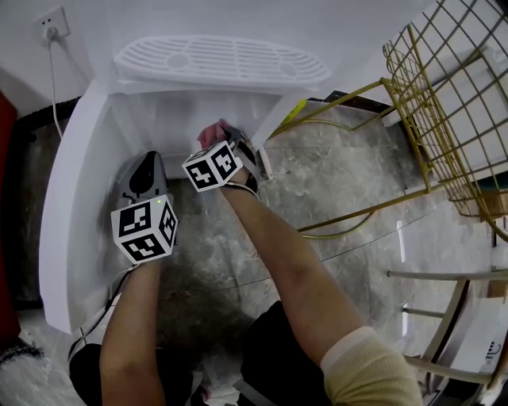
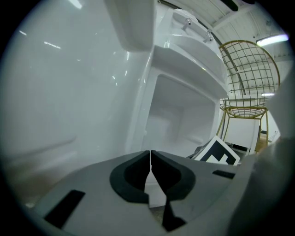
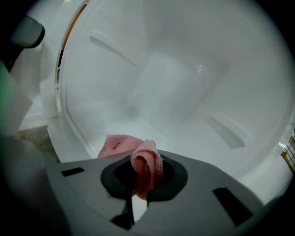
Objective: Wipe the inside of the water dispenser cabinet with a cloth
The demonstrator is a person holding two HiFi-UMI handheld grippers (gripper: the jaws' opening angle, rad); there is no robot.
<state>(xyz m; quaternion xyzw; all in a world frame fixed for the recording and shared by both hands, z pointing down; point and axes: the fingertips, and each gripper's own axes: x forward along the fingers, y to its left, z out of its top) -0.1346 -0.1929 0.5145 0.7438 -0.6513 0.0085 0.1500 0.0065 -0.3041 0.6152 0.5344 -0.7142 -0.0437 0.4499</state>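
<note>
Right gripper [image 1: 225, 136] is reaching into the white cabinet [image 3: 184, 83] of the water dispenser, jaws clamping a pink cloth [image 3: 147, 163]; a fold of the cloth is bunching up between the jaws and its loose end is lying on the cabinet's white bottom near the front lip. Inner walls are showing plain glossy white with moulded ribs. Left gripper [image 2: 150, 173] is sitting outside the opening beside the open door [image 1: 71, 206], jaws pressed together with nothing between them. The dispenser's slotted drip tray [image 1: 222, 59] is facing up above the opening. Unit is standing on a grey marbled floor [image 1: 341, 182], a gold wire chair [image 1: 444, 103] to its right, a wall socket [image 1: 50, 24] with a cable [image 1: 54, 87] to its left
</note>
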